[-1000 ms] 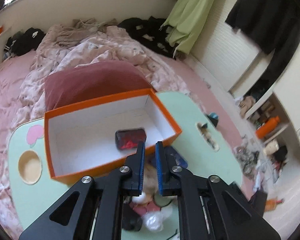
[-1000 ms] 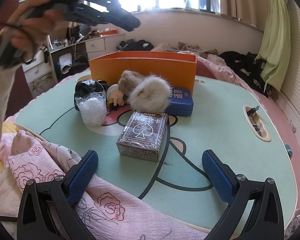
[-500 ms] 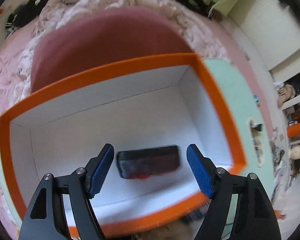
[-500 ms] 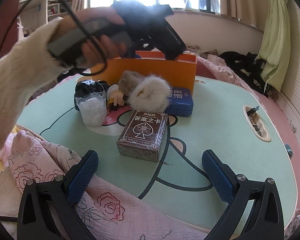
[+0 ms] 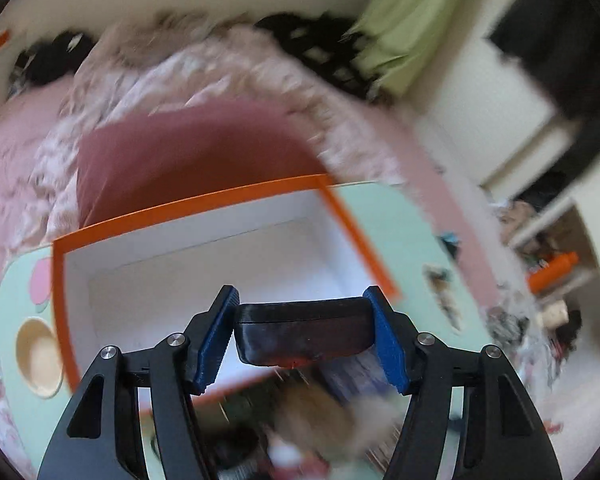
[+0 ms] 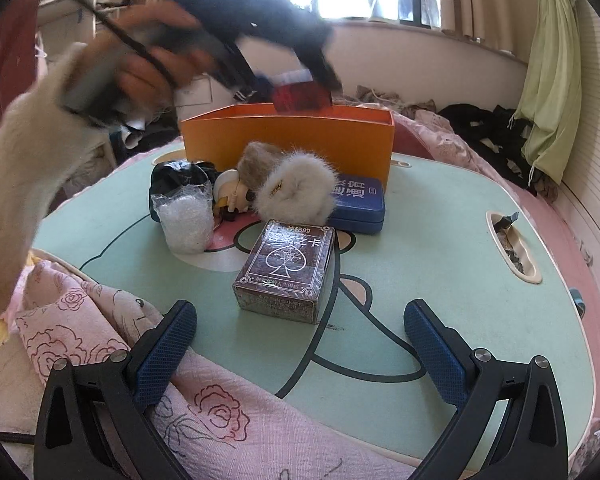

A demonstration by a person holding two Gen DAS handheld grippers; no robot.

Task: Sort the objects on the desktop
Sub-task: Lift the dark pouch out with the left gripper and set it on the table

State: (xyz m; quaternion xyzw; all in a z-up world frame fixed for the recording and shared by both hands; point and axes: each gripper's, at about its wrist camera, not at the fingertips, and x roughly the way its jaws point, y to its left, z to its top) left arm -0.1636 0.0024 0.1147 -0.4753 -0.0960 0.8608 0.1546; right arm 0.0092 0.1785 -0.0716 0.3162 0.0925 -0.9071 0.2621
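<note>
The left hand-held gripper (image 5: 304, 334), jaws closing on a dark case (image 5: 304, 336) held crosswise, hangs above the orange box (image 5: 204, 202) at the desk's far edge.

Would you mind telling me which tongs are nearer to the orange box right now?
Left. The left tongs hang just above the orange box, closing on a dark case. The right tongs sit open at the table's near edge.
</note>
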